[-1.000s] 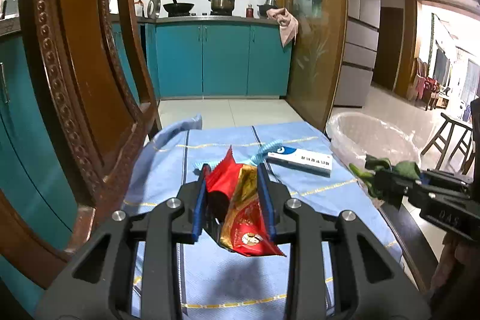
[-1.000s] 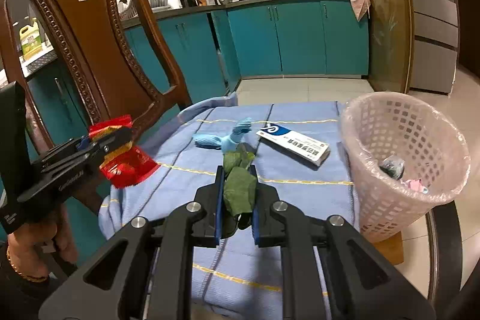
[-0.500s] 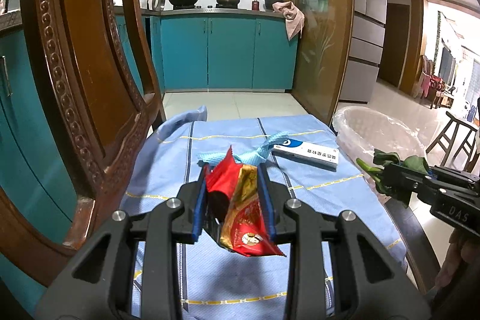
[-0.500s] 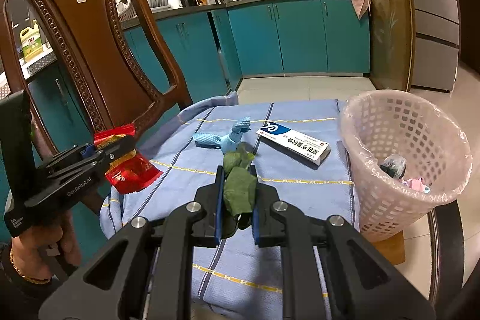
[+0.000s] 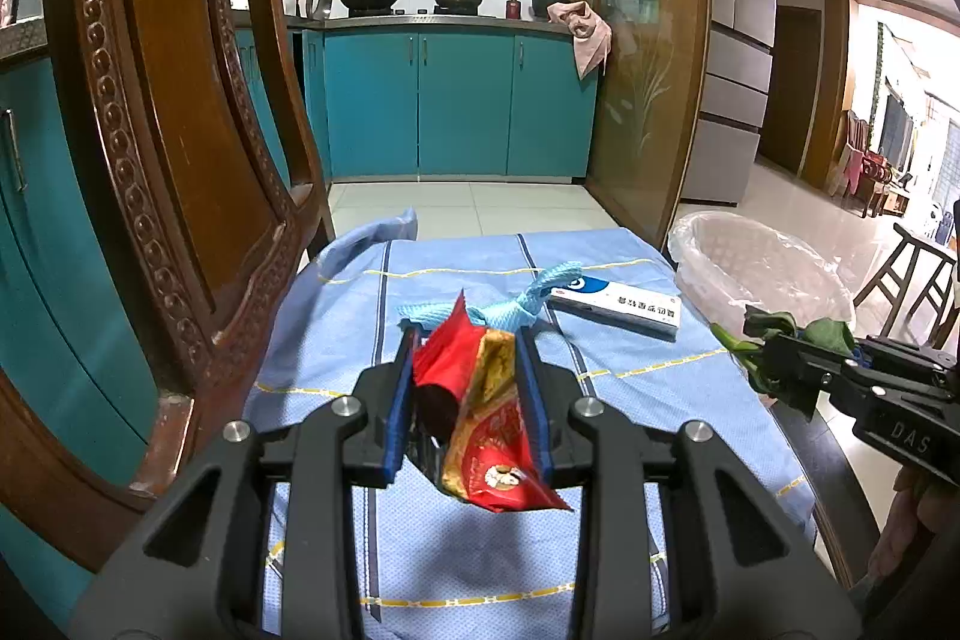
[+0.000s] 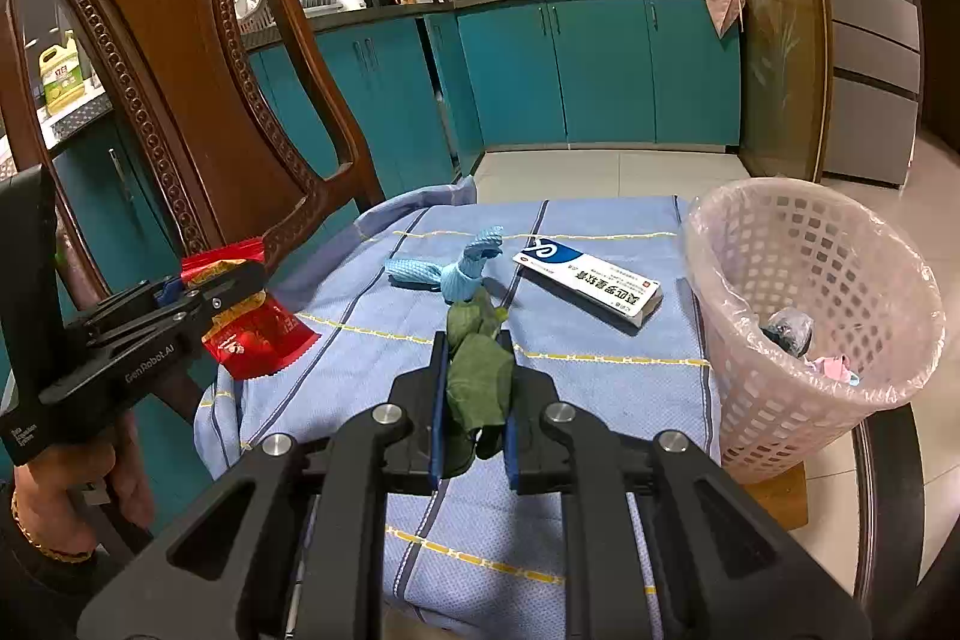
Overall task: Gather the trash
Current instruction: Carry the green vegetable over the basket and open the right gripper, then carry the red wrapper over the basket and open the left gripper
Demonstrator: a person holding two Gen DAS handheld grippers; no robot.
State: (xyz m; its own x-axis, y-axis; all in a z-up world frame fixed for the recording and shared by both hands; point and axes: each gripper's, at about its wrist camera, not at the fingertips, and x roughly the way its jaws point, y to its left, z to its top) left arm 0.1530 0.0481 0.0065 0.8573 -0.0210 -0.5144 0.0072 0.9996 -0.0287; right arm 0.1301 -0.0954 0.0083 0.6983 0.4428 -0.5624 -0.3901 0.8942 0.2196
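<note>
Red and gold foil fills the left wrist view: the left hand-held gripper (image 5: 469, 388) is clamped on a snack wrapper (image 5: 486, 424), held above the blue cloth (image 5: 336, 340) on the table. Beyond the wrapper lie a knotted blue rag (image 5: 510, 307) and a white box (image 5: 618, 307).

Right wrist view now: the right hand-held gripper (image 6: 474, 388) is pinched tight on a green leaf (image 6: 477, 370). To the right of the cloth stands the pink basket (image 6: 780, 400), with 2 or so scraps already inside.
</note>
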